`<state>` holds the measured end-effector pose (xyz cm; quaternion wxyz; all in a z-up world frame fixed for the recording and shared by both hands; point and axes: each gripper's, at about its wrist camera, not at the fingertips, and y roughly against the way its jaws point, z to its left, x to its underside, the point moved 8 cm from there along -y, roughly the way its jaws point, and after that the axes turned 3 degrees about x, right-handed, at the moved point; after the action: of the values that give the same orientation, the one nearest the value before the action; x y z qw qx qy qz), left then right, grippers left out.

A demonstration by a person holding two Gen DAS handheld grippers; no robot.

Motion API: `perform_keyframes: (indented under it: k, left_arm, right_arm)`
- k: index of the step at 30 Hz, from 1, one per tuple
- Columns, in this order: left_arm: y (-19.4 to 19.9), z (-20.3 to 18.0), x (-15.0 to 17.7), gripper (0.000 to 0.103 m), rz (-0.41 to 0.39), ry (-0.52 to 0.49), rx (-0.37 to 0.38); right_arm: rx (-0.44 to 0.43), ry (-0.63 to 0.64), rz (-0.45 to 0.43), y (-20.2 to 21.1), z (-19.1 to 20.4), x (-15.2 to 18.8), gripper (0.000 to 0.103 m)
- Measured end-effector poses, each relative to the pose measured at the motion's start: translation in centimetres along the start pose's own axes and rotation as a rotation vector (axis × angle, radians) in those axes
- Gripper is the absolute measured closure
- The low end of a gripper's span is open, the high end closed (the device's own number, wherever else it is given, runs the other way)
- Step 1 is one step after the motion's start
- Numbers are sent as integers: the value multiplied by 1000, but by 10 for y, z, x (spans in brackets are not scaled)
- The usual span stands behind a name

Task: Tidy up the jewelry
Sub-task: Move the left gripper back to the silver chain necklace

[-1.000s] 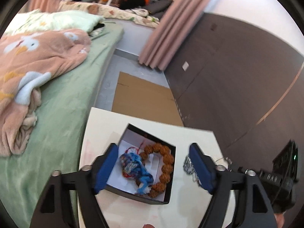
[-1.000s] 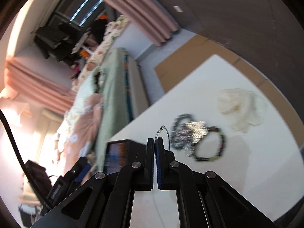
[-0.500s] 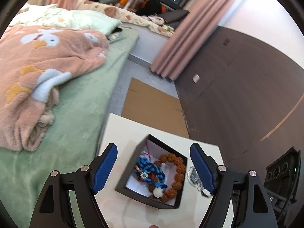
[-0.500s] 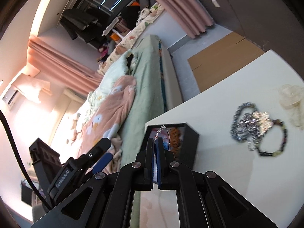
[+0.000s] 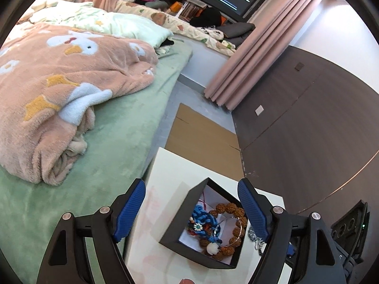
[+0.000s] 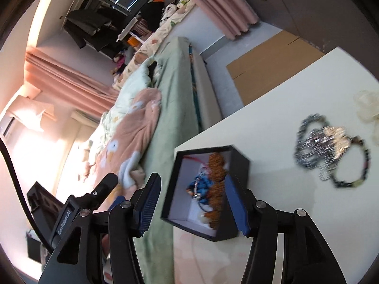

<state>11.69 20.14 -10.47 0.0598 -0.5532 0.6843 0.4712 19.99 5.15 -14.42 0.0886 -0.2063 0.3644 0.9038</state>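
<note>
A black open box sits at the corner of a white table. It holds a blue braided piece, a brown bead bracelet and a thin silver hoop. My left gripper hovers open over the box with nothing between its pads. In the right wrist view my right gripper hangs over the same box. Its jaws are opening and empty, and the hoop lies blurred among the contents below.
A tangle of silver chain and dark bead bracelets lies on the table right of the box, with a white fabric piece beyond. A green bed with a pink blanket borders the table. Cardboard covers the floor.
The right gripper carried the thin silver hoop from beside the jewelry pile to above the box, then opened; the hoop now lies in the box. The left gripper drifted slightly and stayed open.
</note>
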Motion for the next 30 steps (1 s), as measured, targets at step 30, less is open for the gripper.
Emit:
perform_keyframes:
  k: [30]
  left_arm:
    - [-36, -137, 78, 22, 123, -336, 178]
  right_arm:
    - [264, -124, -147, 143, -135, -43, 36]
